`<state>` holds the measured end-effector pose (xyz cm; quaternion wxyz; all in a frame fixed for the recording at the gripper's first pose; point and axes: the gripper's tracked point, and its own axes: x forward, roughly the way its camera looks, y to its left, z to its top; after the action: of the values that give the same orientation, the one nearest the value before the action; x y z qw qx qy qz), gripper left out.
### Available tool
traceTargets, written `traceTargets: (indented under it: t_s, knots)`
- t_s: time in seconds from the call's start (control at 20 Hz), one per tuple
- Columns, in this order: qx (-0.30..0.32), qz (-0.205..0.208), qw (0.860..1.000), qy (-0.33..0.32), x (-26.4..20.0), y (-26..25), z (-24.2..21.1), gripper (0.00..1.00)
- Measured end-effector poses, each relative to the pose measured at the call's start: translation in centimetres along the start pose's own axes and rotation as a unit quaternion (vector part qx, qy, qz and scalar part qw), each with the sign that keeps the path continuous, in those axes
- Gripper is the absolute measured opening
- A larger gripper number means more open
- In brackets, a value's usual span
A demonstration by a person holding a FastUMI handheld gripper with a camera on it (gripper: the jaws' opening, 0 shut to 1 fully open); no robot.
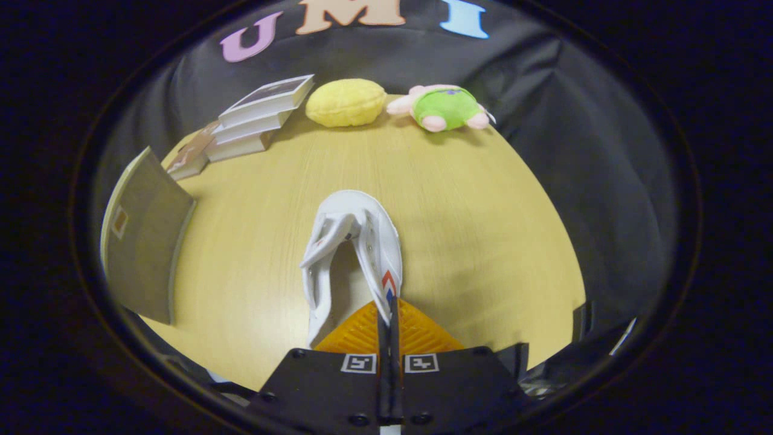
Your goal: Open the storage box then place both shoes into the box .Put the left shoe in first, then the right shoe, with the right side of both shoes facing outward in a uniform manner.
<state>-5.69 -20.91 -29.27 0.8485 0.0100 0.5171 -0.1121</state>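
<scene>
A white shoe [353, 254] with a small red and blue mark on its side hangs above the wooden table [471, 211], toe pointing away from me. My gripper [389, 320] is shut on the shoe's right side wall near the heel opening, the two fingers pressed together on the thin edge. The shoe's tongue and inner lining show just ahead of the fingers. To the left of the shoe stands the storage box's raised flat lid [145, 241], grey-brown with a pale rim. The box body is hidden.
A stack of books [253, 121] lies at the table's far left. A yellow plush cushion [345, 103] and a green and pink plush toy [447, 109] sit along the far edge by the black cloth wall.
</scene>
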Motion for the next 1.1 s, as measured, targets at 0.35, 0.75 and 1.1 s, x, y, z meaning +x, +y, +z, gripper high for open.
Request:
traceTargets:
  t_s: [0.35,0.75,1.1]
  knots:
    - [0.042,-0.005,0.999,-0.018,-3.0,1.6,0.8,0.03]
    - [0.095,0.015,0.994,-0.052,-5.3,4.3,1.7,0.03]
    - [0.047,0.002,0.998,-0.040,-5.8,4.0,2.5,0.03]
